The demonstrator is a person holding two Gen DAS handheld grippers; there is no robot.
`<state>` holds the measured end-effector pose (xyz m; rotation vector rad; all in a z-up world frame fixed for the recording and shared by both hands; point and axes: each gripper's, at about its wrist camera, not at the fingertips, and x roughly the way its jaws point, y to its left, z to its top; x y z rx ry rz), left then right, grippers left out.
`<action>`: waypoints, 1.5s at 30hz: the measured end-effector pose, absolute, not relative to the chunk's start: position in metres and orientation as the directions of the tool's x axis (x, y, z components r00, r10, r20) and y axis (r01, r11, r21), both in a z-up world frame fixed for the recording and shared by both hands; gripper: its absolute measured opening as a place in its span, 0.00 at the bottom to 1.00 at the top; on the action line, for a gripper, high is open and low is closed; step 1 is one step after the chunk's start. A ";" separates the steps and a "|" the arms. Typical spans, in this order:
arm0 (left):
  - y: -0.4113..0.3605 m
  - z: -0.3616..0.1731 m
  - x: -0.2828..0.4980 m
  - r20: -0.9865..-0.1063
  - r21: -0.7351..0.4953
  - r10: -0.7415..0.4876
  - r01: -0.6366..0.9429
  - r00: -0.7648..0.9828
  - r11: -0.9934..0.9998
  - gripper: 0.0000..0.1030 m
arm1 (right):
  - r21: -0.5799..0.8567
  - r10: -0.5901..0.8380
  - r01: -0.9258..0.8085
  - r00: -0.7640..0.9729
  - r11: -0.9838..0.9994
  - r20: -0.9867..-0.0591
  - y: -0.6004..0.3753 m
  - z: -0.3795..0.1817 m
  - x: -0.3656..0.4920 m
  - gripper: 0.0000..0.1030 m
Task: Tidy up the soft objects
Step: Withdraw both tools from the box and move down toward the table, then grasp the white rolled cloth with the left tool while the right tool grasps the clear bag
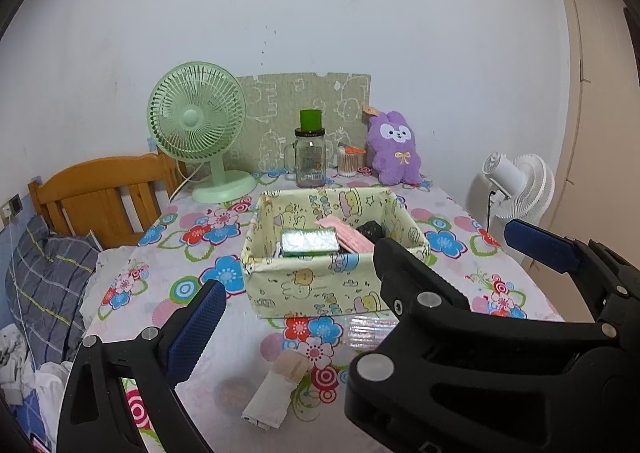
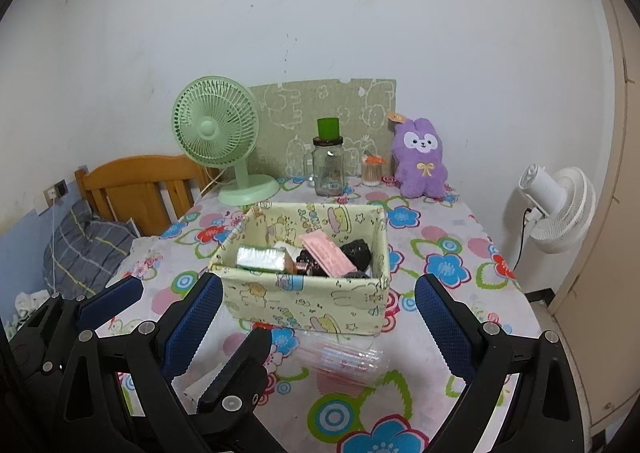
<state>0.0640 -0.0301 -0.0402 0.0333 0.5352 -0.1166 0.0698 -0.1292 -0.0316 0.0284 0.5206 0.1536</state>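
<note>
Desk (image 1: 232, 365) up front, floral cloth all over it. Left tongs (image 1: 320, 301): gaped wide, gripped nothing, hovered low over the near edge. Right tongs (image 2: 318, 285): same story, spread wide, empty. Overlapped as well: in the right view, caught one black finger of the left pair sitting between the right pair's blue pads (image 2: 444, 329).

Dead ahead of both, mid-desk: cloth bin (image 1: 312, 285) with cartoon print, open at the top. Inside it, a silver-green pack (image 1: 308, 241) on the left, a pink packet (image 1: 348, 235) leaning at a slant beside it, something black (image 1: 370, 229) to the right; could not make out what that was.

Just in front of the bin, flat on the cloth: clear wrapper (image 1: 368, 329), touching or nearly touching the bin's front wall. Nearer still and to the left, a white folded cloth (image 1: 276, 393) with a beige end, lying apart from the bin.

Back row against the wall: purple plush (image 1: 394, 149) upright at the right, swab tub (image 1: 347, 163) just beside it, glass jar (image 1: 310, 161) with a green cap, green fan (image 1: 196, 117) at the left, patterned board (image 1: 280, 101) propped behind. Well apart from both tongs, all of it.

Off the desk: white fan (image 1: 516, 189) at the right, wooden headboard (image 1: 104, 197) and checked pillow (image 1: 48, 277) at the left.
</note>
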 end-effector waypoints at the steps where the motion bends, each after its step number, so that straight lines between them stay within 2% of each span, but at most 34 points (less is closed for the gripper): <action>1: -0.030 -0.043 0.064 -0.515 0.001 -0.103 0.121 0.851 0.993 0.96 | 0.066 0.153 -0.138 0.855 0.988 -0.497 -0.129 -0.034 0.070 0.96; 17: -0.029 -0.076 0.068 -0.546 0.002 -0.118 0.142 0.829 0.990 0.96 | 0.093 0.167 -0.139 0.847 0.986 -0.504 -0.128 -0.070 0.068 0.96; 36: -0.014 -0.134 0.086 -0.666 -0.014 -0.114 0.141 0.737 0.990 0.96 | 0.105 0.174 -0.139 0.769 0.985 -0.615 -0.113 -0.132 0.089 0.95; 45: -0.005 -0.158 0.100 -0.724 -0.026 -0.093 0.108 0.683 0.994 0.86 | 0.099 0.161 -0.127 0.731 0.987 -0.663 -0.111 -0.151 0.100 0.95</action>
